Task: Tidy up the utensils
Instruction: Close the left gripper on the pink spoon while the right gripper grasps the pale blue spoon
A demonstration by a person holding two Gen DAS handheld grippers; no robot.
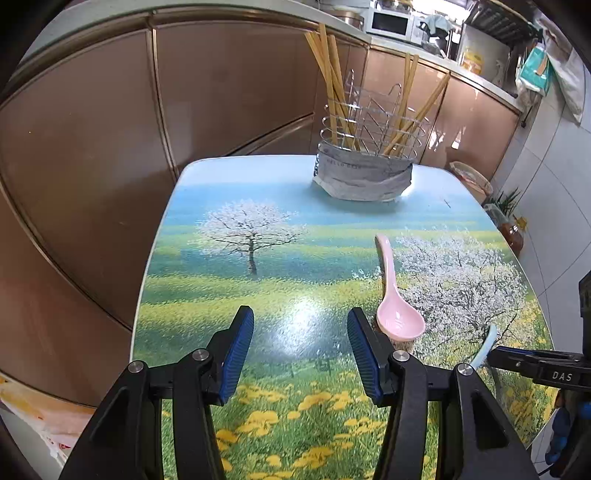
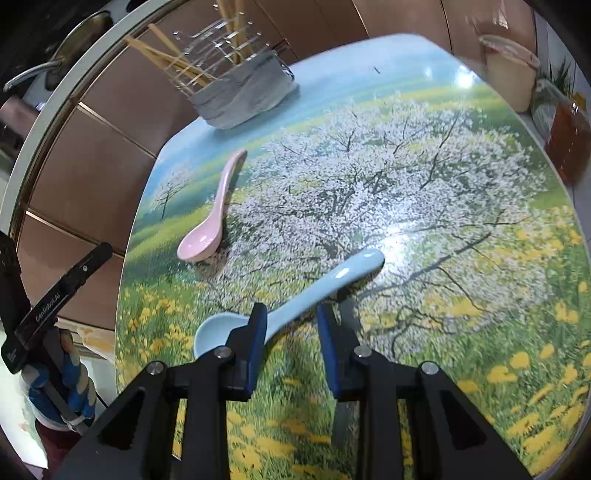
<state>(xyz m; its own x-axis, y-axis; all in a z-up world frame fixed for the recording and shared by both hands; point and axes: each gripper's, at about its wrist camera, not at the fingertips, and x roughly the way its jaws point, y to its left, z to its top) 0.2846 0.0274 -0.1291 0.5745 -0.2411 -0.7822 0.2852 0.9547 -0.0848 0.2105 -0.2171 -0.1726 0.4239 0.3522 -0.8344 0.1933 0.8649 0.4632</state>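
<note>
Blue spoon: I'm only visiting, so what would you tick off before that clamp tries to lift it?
1. Blue spoon handle lies between the right gripper fingers: ok.
2. Pads closed on the handle: not ok, a gap shows on one side.
3. Pink spoon lies apart from the blue spoon: ok.
4. Left gripper open and empty: ok.
5. Wire holder upright, with free space among the chopsticks: ok.

Brown cabinets (image 1: 229, 85), white floor tiles (image 1: 554, 177), microwave (image 1: 391, 22) on counter.
</note>
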